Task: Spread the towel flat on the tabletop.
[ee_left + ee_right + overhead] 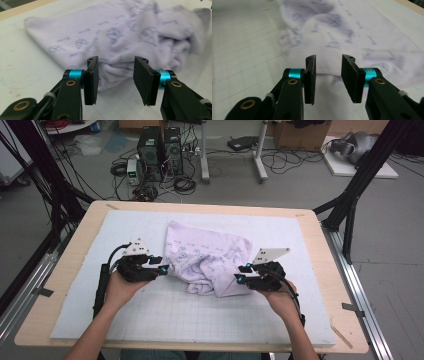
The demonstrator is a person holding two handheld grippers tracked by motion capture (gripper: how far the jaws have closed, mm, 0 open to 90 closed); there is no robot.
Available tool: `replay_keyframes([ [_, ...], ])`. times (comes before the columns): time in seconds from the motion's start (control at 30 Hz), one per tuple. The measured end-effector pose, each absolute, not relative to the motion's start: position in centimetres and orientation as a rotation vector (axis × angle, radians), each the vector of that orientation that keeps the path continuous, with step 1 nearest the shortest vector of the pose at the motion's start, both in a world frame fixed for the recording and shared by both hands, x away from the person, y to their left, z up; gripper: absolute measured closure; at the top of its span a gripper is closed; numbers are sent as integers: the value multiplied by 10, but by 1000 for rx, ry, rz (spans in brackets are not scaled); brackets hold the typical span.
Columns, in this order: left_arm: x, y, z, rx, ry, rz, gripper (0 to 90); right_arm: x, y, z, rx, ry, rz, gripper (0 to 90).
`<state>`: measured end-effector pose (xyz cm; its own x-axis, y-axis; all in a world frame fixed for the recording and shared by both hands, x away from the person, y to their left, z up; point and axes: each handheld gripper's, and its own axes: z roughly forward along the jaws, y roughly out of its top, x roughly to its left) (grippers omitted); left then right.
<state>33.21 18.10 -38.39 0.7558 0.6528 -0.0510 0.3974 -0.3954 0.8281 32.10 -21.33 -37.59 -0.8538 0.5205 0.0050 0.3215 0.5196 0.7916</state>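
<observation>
The white mat (150, 320) covers most of the table (80, 240), with bare room in front of and beside the crumpled lilac cloth (205, 255) at its middle. The left gripper (162, 265) and right gripper (239, 273) flank the cloth's near edges, jaws parted and pressing on nothing.

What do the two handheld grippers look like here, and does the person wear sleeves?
Both the left gripper and the right gripper are black, each topped by a grey three-cornered plate. Flat black pads sit on jaws with turquoise collars and brass-coloured rivets. A black cable trails along each forearm. The forearms are bare, no sleeves.
</observation>
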Motion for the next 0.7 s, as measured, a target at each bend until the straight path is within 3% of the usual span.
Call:
replay_keyframes([
  [0.13,326,161,-392,2077,715,304,554,307,-192,-380,618,2568,1253,600],
  [0.33,337,129,-414,2121,710,267,504,315,-157,-403,563,2648,1108,538],
  [0.43,342,121,-421,2130,726,268,550,320,-151,-412,586,2665,1066,545],
  [0.53,347,113,-429,2138,731,300,718,328,-145,-421,600,2665,1008,729],
  [0.6,346,114,-427,2137,729,302,784,331,-146,-422,585,2670,1005,843],
  [0.7,341,123,-418,2124,714,316,801,331,-150,-418,584,2672,1037,862],
])
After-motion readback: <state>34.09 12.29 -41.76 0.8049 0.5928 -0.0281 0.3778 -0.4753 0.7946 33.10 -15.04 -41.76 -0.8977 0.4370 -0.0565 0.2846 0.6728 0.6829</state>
